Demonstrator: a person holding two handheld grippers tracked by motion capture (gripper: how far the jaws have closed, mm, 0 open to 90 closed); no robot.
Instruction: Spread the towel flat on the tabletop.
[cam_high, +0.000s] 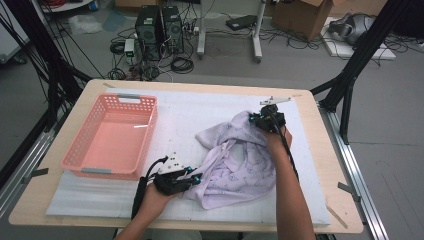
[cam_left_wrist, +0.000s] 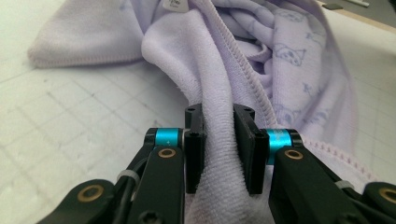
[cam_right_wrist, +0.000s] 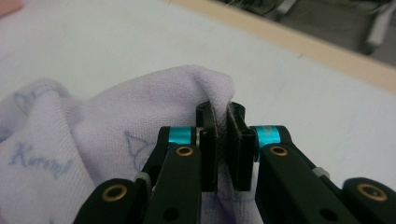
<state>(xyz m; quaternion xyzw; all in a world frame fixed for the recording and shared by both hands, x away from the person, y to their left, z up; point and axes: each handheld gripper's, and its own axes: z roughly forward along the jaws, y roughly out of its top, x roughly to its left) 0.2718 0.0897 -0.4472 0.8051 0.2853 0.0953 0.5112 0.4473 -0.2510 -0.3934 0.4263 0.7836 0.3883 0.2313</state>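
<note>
Lilac towel (cam_high: 235, 160), crumpled, faint cartoon print, stitched hem

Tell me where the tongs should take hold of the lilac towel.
Grip the lilac towel at its stitched hem, coming in low from the table side. The edge is thin and folds between the jaws, as the left tongs and right tongs show.
</note>
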